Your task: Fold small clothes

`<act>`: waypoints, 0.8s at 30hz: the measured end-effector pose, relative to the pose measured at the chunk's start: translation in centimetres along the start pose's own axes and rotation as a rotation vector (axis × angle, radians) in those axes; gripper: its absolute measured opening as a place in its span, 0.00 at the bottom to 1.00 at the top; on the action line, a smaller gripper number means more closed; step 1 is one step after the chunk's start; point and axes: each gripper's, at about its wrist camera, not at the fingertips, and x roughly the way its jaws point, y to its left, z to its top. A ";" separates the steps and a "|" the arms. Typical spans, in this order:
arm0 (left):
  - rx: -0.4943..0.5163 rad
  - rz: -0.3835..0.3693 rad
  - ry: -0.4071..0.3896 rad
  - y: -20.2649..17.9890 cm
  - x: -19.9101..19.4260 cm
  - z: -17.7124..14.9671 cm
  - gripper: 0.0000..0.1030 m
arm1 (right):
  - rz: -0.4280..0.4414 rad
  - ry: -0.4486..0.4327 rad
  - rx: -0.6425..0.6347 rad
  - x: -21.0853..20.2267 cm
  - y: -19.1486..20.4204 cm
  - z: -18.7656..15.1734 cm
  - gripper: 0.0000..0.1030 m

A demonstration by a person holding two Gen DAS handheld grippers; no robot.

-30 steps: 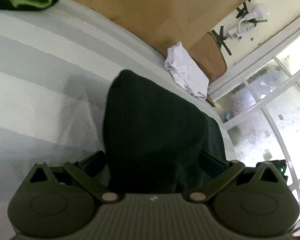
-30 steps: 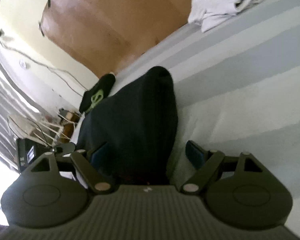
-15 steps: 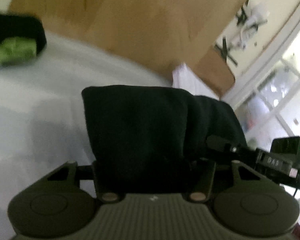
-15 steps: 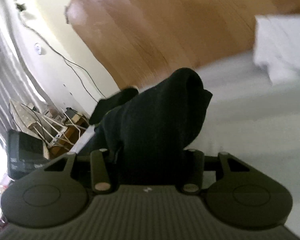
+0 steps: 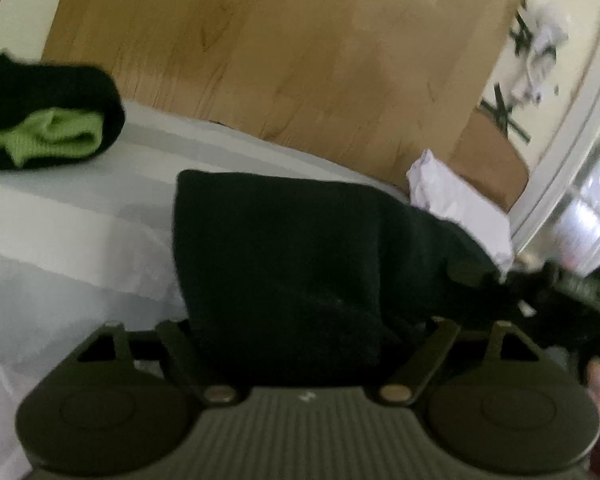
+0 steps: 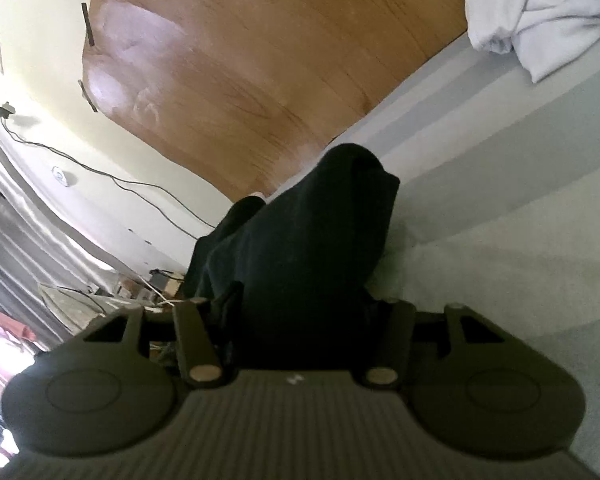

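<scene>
Here, the left gripper (image 5: 306, 344) and the right gripper (image 6: 296, 320) each have a dark garment (image 5: 292, 264) bunched between their fingers. The cloth fills both gaps and hides the pads. Both sets of jaws are opening at this moment; whether the pads of either gripper press on the fabric cannot be told.

Position of the garment. It rests on a bed sheet (image 5: 60, 240) striped in pale grey and white. In the left wrist view it spreads forward from the gripper as a broad dark panel. In the right wrist view the same garment (image 6: 312, 240) rises to a rounded peak ahead of the fingers.

Surroundings. A folded black and green garment (image 5: 44, 120) lies on the sheet at upper left of the left view, well apart from the dark one. A crumpled white cloth (image 5: 460, 208) lies at the far edge of the sheet, just behind the dark garment; the right view shows it at upper right (image 6: 540, 12). A wooden headboard (image 5: 280, 60) stands behind the bed.

Writing. Only a small pale mark (image 5: 306, 397) shows on the ribbed gripper body; no legible text appears.
</scene>
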 end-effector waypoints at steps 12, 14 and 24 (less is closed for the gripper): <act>0.059 0.098 -0.008 -1.7 0.5 -0.4 0.99 | -0.026 -0.004 -0.078 0.5 1.2 -0.2 0.66; 0.062 0.104 -0.008 -1.8 0.5 -0.5 1.00 | -0.051 -0.001 -0.124 0.7 1.6 -0.5 0.66; 0.070 0.131 0.001 -2.2 0.7 -0.5 1.00 | -0.071 0.072 -0.245 1.1 2.5 -0.7 0.82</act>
